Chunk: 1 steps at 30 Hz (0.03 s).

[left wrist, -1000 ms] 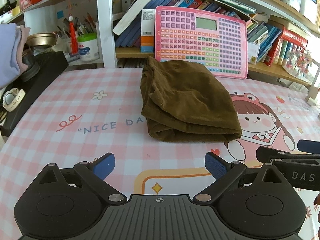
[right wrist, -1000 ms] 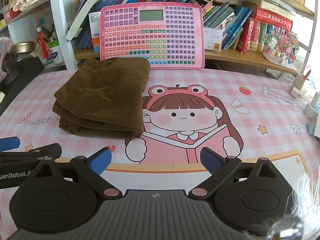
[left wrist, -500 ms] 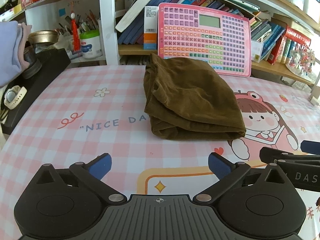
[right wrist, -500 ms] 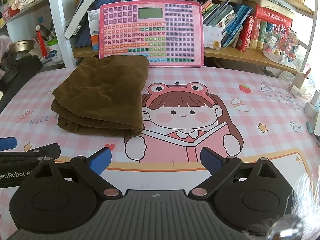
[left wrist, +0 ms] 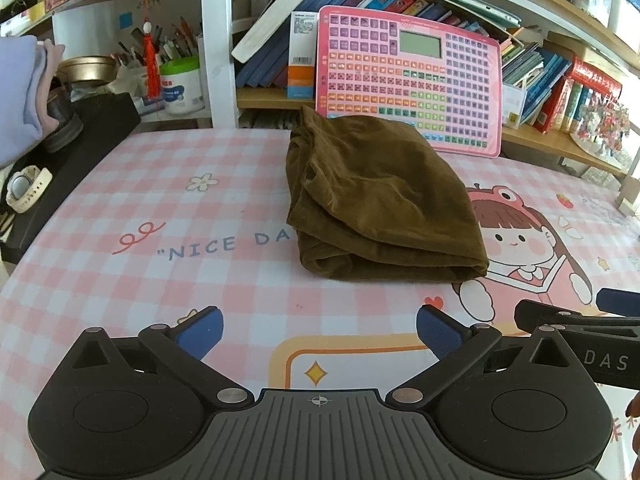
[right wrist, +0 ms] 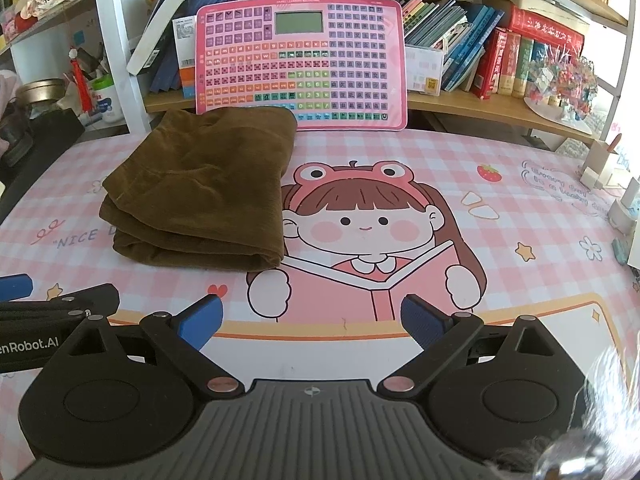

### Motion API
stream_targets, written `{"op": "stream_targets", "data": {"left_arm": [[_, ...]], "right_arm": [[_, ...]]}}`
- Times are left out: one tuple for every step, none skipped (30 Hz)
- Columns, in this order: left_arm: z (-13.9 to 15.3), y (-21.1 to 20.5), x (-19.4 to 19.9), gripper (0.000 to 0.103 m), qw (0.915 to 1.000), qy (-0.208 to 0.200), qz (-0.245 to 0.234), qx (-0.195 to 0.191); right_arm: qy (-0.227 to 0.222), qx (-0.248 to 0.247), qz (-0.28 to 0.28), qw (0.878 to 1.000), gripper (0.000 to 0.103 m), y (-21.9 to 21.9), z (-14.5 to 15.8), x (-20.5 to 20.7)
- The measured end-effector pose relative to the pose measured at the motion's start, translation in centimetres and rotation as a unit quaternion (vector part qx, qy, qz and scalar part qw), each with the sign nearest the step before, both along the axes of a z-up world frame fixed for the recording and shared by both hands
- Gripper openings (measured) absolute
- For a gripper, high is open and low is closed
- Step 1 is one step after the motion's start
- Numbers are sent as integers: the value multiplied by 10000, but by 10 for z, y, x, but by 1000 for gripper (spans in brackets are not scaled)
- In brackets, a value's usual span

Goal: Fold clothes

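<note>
Left wrist view shows the left tool (left wrist: pixel 319 330) spread empty, the folded brown garment (left wrist: pixel 380 204) on the table (left wrist: pixel 160 280) ahead, slightly right, long axis running away toward the shelf, while the right tool (right wrist: pixel 311 322), likewise spread, sits farther right.

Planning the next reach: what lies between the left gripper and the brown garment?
Only bare checked mat separates the open left gripper from the folded brown garment, seen in the left wrist view.

Brown folded garment (left wrist: pixel 380 200), pink-and-white checked table mat (left wrist: pixel 200 280), pink keyboard toy (right wrist: pixel 300 64)
</note>
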<state>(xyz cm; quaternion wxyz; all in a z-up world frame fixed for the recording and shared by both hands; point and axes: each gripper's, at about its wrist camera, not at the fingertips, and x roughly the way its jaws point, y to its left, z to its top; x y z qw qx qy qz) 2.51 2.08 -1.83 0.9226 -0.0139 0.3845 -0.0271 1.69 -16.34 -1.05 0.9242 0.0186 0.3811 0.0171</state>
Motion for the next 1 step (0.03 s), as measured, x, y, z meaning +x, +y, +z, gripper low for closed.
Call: {"op": "stream_targets", "data": {"left_arm": [[0,0,0,103,10000,13,13,6]], "right_arm": [[3,0,7,10000,96,0,0,0]]}}
